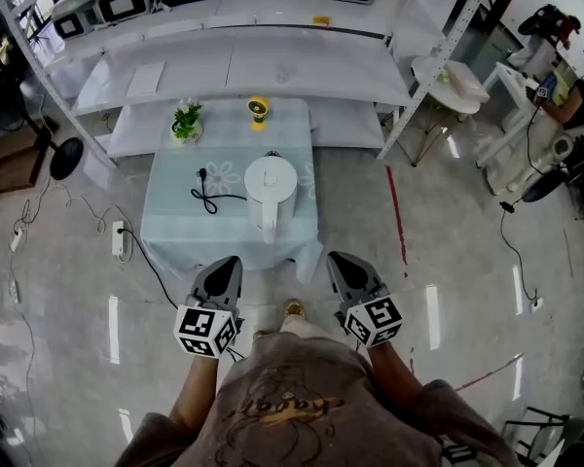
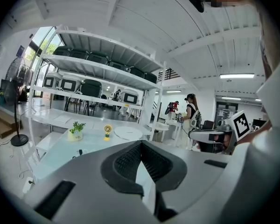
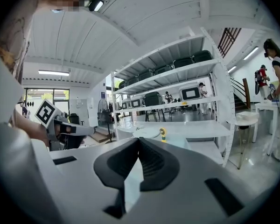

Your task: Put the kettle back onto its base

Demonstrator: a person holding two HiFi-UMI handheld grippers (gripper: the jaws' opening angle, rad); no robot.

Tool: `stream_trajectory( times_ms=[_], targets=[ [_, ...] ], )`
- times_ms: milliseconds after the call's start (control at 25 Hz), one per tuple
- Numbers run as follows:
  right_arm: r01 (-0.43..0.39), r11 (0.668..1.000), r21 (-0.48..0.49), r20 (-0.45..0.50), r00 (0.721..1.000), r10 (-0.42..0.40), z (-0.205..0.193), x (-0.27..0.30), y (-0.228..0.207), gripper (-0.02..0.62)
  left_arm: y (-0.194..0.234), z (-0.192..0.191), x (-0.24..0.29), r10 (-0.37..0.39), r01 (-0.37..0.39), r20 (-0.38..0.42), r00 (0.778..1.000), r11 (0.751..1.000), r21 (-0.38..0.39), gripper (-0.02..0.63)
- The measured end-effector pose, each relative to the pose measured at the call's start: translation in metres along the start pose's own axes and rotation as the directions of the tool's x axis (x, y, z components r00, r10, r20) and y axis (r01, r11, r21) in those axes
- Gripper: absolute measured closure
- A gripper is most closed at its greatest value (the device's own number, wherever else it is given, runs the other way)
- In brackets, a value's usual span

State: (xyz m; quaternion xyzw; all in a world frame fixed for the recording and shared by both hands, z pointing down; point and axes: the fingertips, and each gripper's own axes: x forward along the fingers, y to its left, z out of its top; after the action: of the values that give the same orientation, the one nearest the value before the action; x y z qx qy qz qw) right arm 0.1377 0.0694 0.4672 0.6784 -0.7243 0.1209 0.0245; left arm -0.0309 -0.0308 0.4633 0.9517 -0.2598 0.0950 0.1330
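While I hold the left gripper [image 1: 226,264] and the right gripper [image 1: 341,259] close to my body, short of the worktop [image 1: 175,227], both pairs of fingers [image 2: 126,160] are pressed together, gripping nothing. The white kettle [image 1: 271,185] stands upright mid-worktop with its handle toward me and a black cord [image 1: 206,195] just left of it. A potted plant [image 1: 186,122] sits at the far edge.
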Motion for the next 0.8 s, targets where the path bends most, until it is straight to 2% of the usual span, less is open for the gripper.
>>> stream_trajectory(
  times_ms=[800],
  targets=[
    [0.016,1.0,0.015,-0.012,1.0,-0.015,-0.011,0.0039,-0.0011,0.598,0.004,-0.0025,0.005,0.005,-0.006,-0.011,1.0,0.999,-0.037,0.584]
  ],
)
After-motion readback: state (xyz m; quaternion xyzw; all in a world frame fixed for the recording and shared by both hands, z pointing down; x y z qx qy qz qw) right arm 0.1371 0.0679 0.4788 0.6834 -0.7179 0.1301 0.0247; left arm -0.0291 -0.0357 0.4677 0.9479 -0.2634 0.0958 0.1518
